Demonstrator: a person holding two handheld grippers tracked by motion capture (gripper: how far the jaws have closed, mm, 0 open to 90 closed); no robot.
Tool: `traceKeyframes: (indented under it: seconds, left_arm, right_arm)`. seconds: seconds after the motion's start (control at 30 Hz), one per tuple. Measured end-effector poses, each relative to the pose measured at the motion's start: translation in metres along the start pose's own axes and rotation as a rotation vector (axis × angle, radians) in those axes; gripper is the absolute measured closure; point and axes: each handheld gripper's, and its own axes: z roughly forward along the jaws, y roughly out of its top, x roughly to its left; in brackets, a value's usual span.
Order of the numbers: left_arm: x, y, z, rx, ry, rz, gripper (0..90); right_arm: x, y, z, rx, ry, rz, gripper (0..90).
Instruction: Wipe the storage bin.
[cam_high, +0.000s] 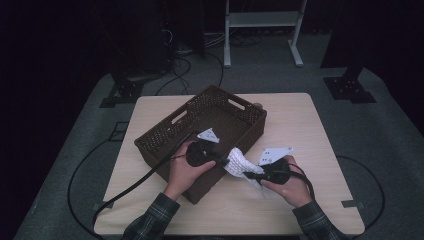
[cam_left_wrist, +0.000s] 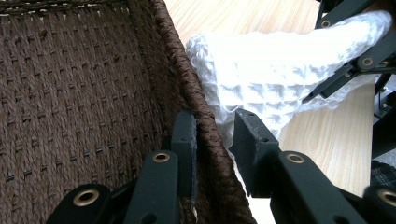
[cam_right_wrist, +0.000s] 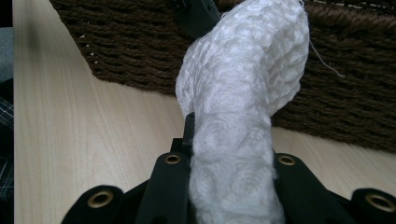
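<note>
Fingers of the right gripper are pressed on a white waffle-weave cloth; in the right gripper view the cloth fills the gap between the two black fingers and rises from them in a thick roll that bends over toward the brown woven basket. The cloth is held up off the light wooden table, just beside the outer wall of the basket.

In the left gripper view, the left gripper has its fingers on both sides of the basket rim: one finger is inside the basket against the wall, the other one is outside, with the edge of the white cloth next to it. The gap between them is narrow. I cannot tell for sure if they really pinch the rim and the cloth or only stand around them.

From the high view, both hands are at the near corner of the basket. The left hand holds its gripper over the basket wall, and the right hand holds its gripper outside the basket, above the table. The cloth stretches between the two grippers, partly over the basket edge.
</note>
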Motion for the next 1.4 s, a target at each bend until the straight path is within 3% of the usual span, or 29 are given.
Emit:
traceKeyframes:
  seconds: [0.77,1.07,1.4]
  left_arm:
    - [0.000,0.000,0.000,0.002,0.004,0.004,69.7]
    - [0.000,0.000,0.000,0.001,0.003,0.004,69.6]
    - [0.000,0.000,0.000,0.008,0.004,0.014,69.4]
  right_arm:
    - [-0.004,-0.010,0.022,0.048,0.025,0.016,75.7]
    - [-0.006,-0.017,0.033,0.086,0.050,0.037,75.7]
    - [-0.003,-0.024,0.048,0.148,0.050,0.027,75.7]
